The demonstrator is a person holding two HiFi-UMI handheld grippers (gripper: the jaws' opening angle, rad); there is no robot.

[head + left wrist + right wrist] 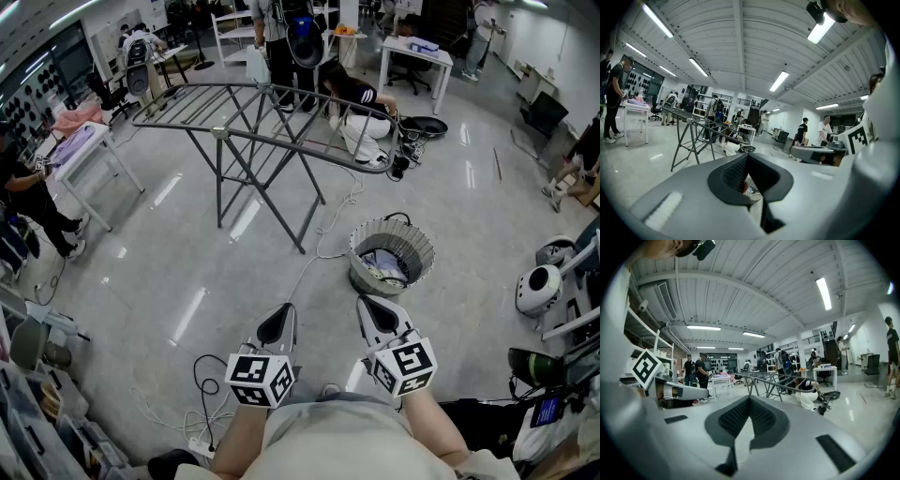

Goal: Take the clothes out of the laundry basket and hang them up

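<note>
The left tongs (278, 321) and the right tongs (377, 315) were held side by side, low and close in front of the person's body. Both pointed forward and slightly down over the glossy grey floor (178, 281). In the left gripper view the 2 ribbed pads of the left tongs met tip to tip, closed with nothing between them. The right gripper view showed the right tongs closed and empty in the same way.

The laundry basket (419, 247), round and pale grey, stood on the floor just ahead of the right tongs, apart from them. The clothes (382, 268) lay bundled inside it, below the rim. Beyond the basket and further left stood the drying rack (253, 131), a grey metal frame on crossed legs with its rails spread wide. A thin white cable (323, 246) trailed across the floor between the rack's feet and the basket. A person (361, 120) crouched on the floor at the rack's far end. At the far left a white worktop (94, 155) carried pink and purple cloth.
</note>
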